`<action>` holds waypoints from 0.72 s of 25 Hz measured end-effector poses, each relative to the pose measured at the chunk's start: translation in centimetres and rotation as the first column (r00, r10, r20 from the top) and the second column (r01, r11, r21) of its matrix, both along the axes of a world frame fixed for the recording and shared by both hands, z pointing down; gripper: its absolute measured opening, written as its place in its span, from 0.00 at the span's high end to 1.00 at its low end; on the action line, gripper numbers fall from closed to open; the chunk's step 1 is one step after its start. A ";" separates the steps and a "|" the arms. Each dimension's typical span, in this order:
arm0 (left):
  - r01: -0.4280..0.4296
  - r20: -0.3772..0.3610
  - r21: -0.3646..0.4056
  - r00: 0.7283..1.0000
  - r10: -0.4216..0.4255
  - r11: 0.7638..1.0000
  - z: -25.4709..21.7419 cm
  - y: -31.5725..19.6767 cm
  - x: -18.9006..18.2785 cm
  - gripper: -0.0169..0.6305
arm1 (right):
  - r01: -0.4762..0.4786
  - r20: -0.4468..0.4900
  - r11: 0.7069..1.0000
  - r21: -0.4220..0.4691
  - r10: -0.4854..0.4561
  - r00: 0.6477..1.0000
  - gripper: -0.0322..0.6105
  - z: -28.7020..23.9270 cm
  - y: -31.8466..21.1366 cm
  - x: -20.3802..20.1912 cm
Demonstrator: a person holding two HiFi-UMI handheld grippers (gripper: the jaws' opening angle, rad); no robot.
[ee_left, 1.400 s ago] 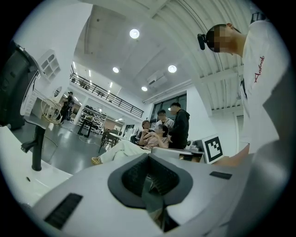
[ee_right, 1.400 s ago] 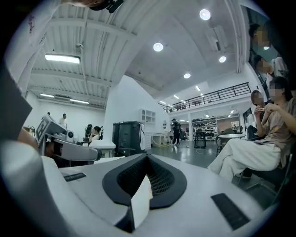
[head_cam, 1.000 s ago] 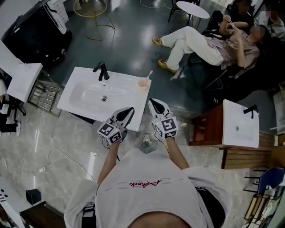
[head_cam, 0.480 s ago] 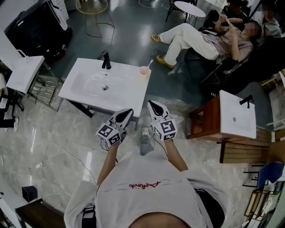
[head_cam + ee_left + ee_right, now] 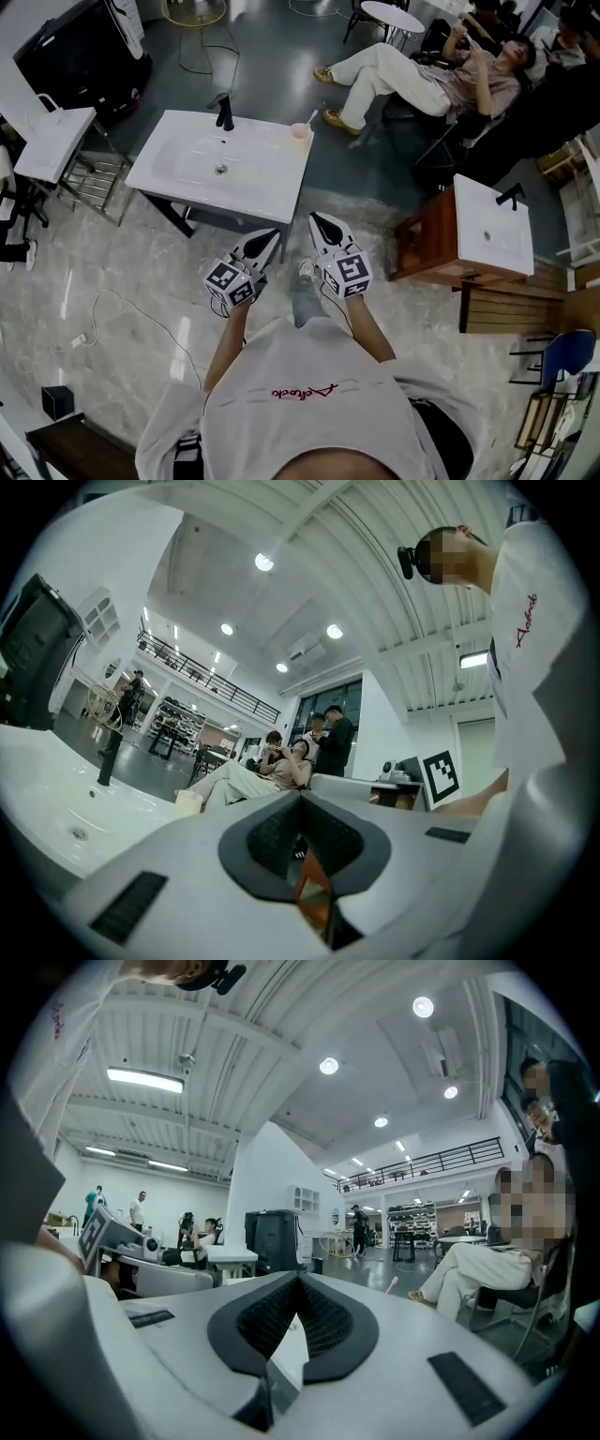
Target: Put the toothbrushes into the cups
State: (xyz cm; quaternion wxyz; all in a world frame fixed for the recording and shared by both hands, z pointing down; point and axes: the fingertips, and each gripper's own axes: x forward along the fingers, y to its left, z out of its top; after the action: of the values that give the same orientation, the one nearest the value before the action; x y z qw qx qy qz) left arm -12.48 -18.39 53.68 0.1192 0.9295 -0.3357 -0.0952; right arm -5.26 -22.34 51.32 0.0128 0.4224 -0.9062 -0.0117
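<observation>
Now: person stands back from sink [image 5: 187,183], both grippers held out level, well apart from it.
Left gripper [image 5: 274,232]: jaws pressed together, nothing between.
Right gripper [image 5: 317,218]: jaws pressed together too, empty.
Cup [image 5: 300,134]: pink, upright, on sink's far right corner.
Toothbrush [image 5: 310,119]: stands tilted in cup, head end up and out past rim.
Other brushes/cups: none seen.
Task state: likely done for this brush, since it already sits in the cup.
Brush handling: probably light, stiff, slim plastic; smooth handle may slip or swivel in the pads.
Where to grip: mid-handle above rim, across the flat sides, not the bristles.
Cup handling: looks light and small, likely tips if brush is dragged sideways; lift brush straight along its lean.
Risk: cup near sink edge, a knock could send it off.
</observation>
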 end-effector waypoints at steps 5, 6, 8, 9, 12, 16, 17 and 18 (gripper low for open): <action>-0.008 -0.007 0.000 1.000 0.008 1.000 0.0 2.3 0.8 0.95 | 0.002 -0.002 1.000 -0.008 -0.002 1.000 0.90 0.3 2.5 0.4; -0.009 -0.008 0.002 1.000 0.009 1.000 -0.1 2.6 1.0 0.95 | 0.005 -0.004 1.000 -0.009 -0.005 1.000 0.90 0.3 2.8 0.5; -0.006 -0.007 0.004 1.000 0.006 1.000 -0.1 3.0 1.2 0.95 | 0.012 -0.004 1.000 -0.007 -0.012 1.000 0.90 0.3 3.3 0.6; -0.004 -0.006 0.005 1.000 0.004 1.000 -0.1 3.2 1.2 0.95 | 0.015 -0.002 1.000 -0.005 -0.015 1.000 0.90 0.2 3.5 0.7; 0.000 0.001 0.009 1.000 0.000 1.000 -0.4 3.7 1.6 0.95 | 0.021 0.000 1.000 0.001 -0.021 1.000 0.90 -0.2 3.9 1.1; 0.006 0.012 0.011 1.000 -0.006 1.000 -0.5 4.4 2.0 0.95 | 0.028 0.007 1.000 0.003 -0.028 1.000 0.90 -0.2 4.7 1.7; 0.009 0.014 0.013 1.000 -0.009 1.000 -0.5 4.6 2.1 0.95 | 0.030 0.010 1.000 0.003 -0.030 0.999 0.90 -0.1 4.9 1.8; 0.011 0.016 0.015 1.000 -0.012 1.000 -0.6 4.9 2.3 0.95 | 0.032 0.013 0.999 0.005 -0.032 0.999 0.90 -0.2 5.2 2.0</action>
State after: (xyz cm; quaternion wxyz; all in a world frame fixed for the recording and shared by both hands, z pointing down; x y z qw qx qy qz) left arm -10.21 -13.54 53.05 0.1091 0.9292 -0.3413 -0.0909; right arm -3.30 -17.18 51.15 0.0060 0.4079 -0.9129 -0.0112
